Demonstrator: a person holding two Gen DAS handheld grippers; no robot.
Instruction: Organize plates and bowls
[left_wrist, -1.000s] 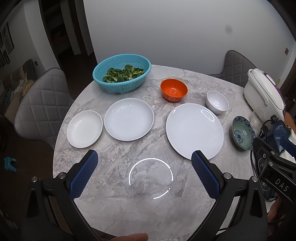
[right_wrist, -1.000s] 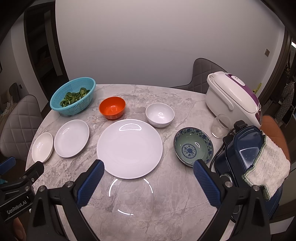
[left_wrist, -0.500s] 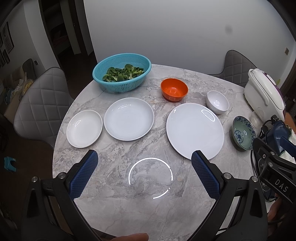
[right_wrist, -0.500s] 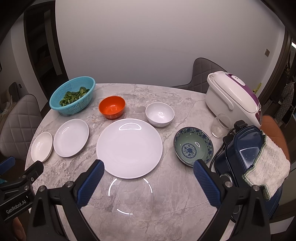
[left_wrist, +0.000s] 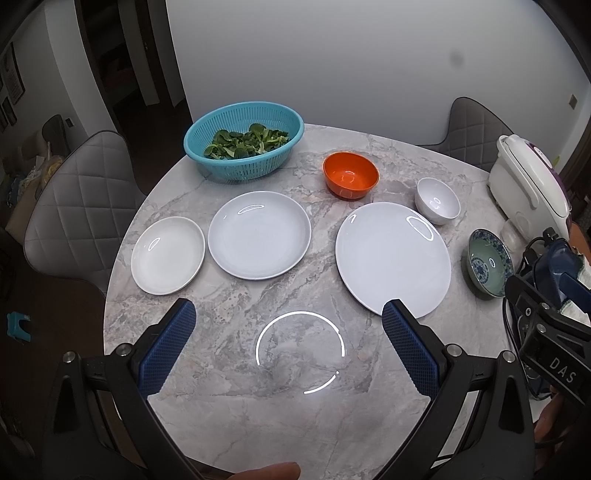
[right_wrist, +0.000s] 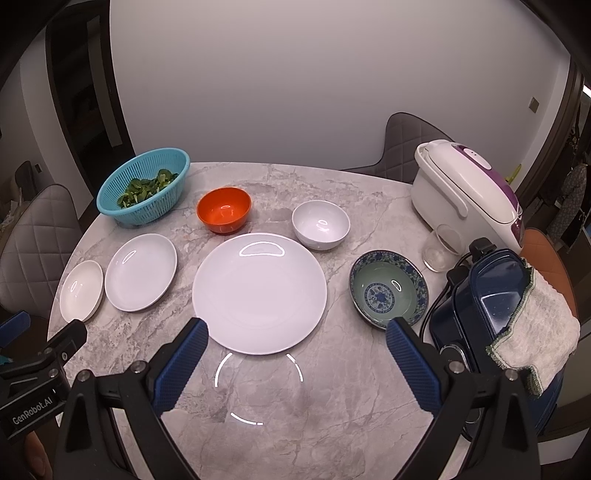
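Observation:
Three white plates lie on the round marble table: a small plate at the left, a medium plate beside it, and a large plate in the middle. An orange bowl, a white bowl and a blue patterned bowl stand behind and right of the large plate. My left gripper is open and empty above the table's near part. My right gripper is open and empty just in front of the large plate, with the patterned bowl by its right finger.
A teal colander of greens stands at the back left. A white rice cooker, a glass and a dark blue appliance with a cloth crowd the right edge. Grey chairs surround the table.
Both views have shifted very slightly; the grippers stay open and empty and no dish has moved.

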